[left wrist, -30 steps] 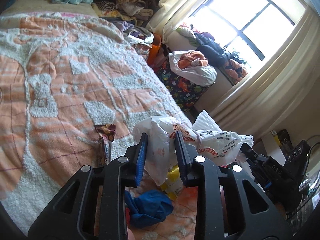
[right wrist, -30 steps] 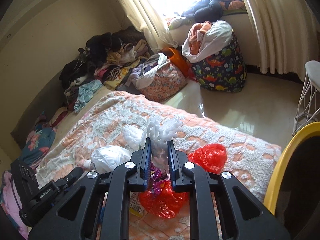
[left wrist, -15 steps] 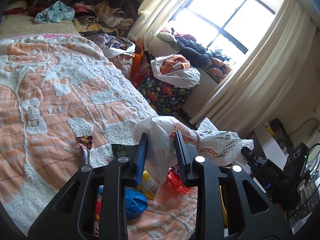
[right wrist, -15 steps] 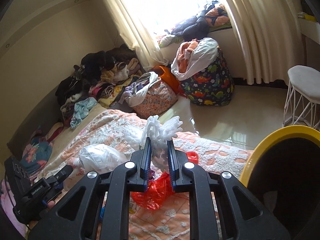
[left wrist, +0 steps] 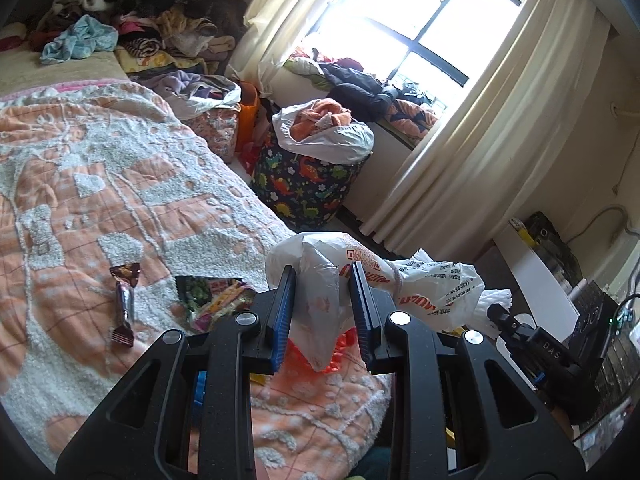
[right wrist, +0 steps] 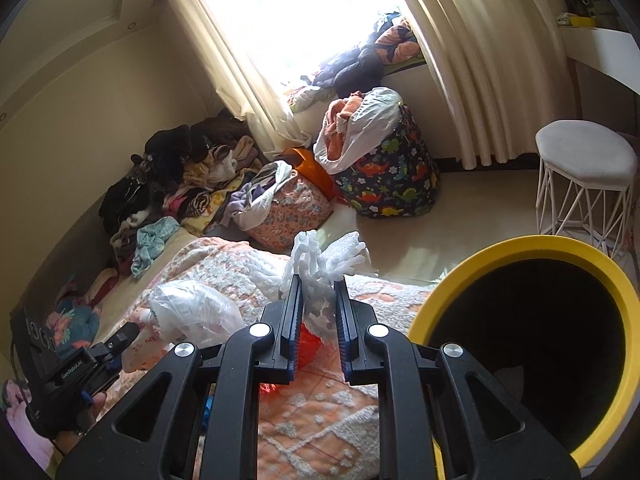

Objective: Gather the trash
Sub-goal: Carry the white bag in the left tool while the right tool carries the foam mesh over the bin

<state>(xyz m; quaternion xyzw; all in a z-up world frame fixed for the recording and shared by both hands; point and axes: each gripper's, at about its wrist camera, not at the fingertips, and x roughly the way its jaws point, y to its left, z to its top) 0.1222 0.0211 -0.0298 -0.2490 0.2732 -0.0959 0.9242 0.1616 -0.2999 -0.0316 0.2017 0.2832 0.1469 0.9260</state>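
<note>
My left gripper (left wrist: 320, 304) is shut on a white plastic bag (left wrist: 376, 276) with red print and holds it above the bed's edge. My right gripper (right wrist: 316, 304) is shut on a piece of white foam netting (right wrist: 324, 260). A yellow-rimmed black bin (right wrist: 532, 328) stands just right of the right gripper. On the orange and white blanket (left wrist: 120, 200) lie a brown candy wrapper (left wrist: 124, 304), a colourful snack packet (left wrist: 212, 296) and a red plastic bag (right wrist: 308, 344). The left gripper with its white bag also shows in the right wrist view (right wrist: 188, 312).
A dinosaur-print laundry bag (right wrist: 384, 176) and a floral bag (right wrist: 288, 208) stand on the floor by the window. Clothes are piled at the bed's head (left wrist: 140, 20). A white wire stool (right wrist: 584, 184) stands at the right. A white desk (left wrist: 536, 272) holds devices.
Both grippers have risen and moved toward the bed's foot with their loads. The yellow bin has come closer in the right wrist view.
</note>
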